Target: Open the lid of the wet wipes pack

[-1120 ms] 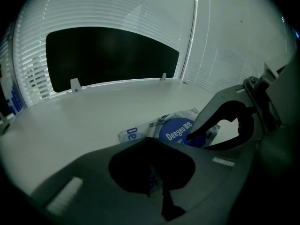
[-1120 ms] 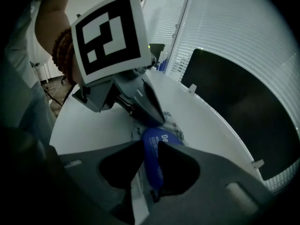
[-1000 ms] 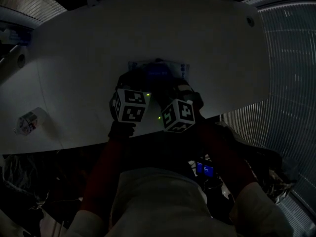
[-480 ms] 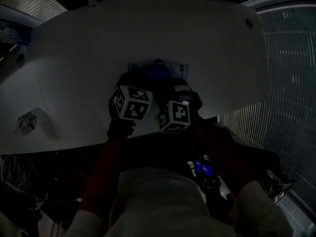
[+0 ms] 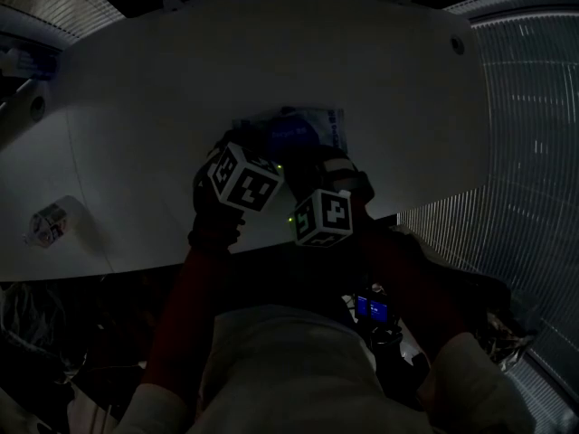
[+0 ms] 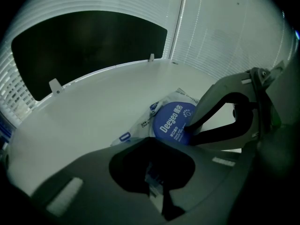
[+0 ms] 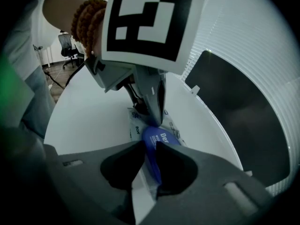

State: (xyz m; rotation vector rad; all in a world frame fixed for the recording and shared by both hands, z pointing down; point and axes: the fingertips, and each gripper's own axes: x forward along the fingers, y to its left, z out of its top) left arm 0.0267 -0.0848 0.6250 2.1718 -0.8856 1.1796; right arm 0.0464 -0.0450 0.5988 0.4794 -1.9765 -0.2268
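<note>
Right gripper view alone: hand-held gripper (image 7: 149,146) closing on lid (image 7: 161,138).

Dim, underexposed frames (fisheye-warped, vignetted edges)

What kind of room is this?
Probably an office or workroom. There is a big curved white table, pale slatted window blinds run behind it, and a black office chair stands on the floor farther back.
</note>
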